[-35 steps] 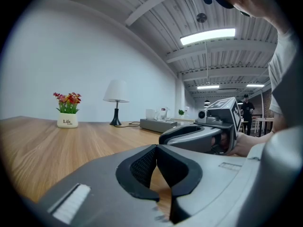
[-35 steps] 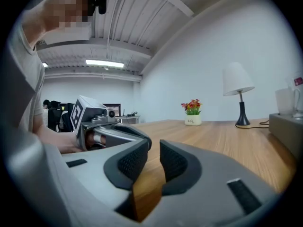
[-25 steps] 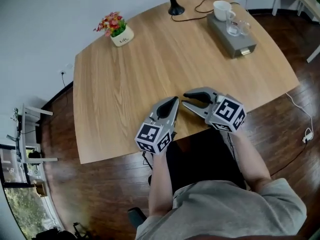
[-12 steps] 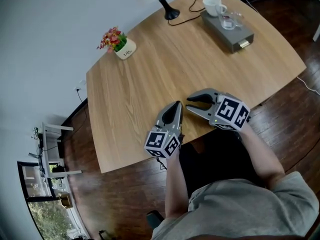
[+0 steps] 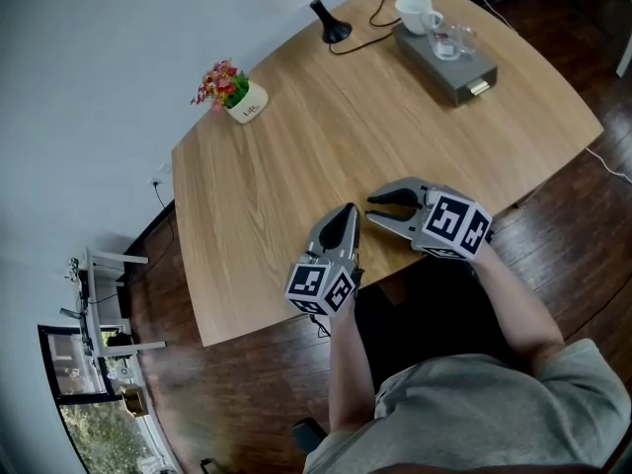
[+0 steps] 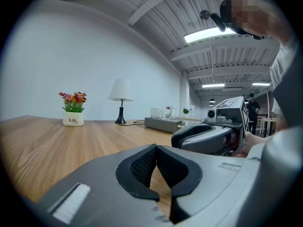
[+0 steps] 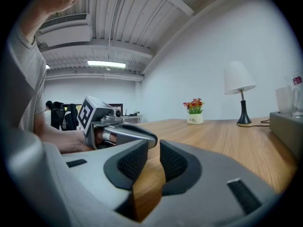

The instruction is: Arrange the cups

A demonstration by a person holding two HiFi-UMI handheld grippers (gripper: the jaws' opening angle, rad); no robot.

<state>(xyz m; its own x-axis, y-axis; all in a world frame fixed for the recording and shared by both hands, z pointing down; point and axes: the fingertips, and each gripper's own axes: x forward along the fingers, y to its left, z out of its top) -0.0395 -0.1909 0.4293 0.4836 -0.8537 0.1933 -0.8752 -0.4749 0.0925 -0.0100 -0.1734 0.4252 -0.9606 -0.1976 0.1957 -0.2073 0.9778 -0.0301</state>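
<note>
Reach is needed: left tongs point(image 5: 347, 211) and right tongs point(image 5: 374, 206), both closed and empty, are held far from the cups point(image 5: 415, 12) across the table point(image 5: 296, 136); opening should precede contact.

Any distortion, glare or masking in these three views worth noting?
Head view: strong fisheye, the light wooden table bows at its edges; evenly lit. Left gripper view: black round vignette, the ceiling strip light blown out, mosaic patch top right. Right gripper view: same vignette, white-shaded table lamp bright yet readable.

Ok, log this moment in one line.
stage: pre-reach | left gripper: shut, empty | right gripper: shut, empty | white mug, glass cup: on grey box, untouched
</note>
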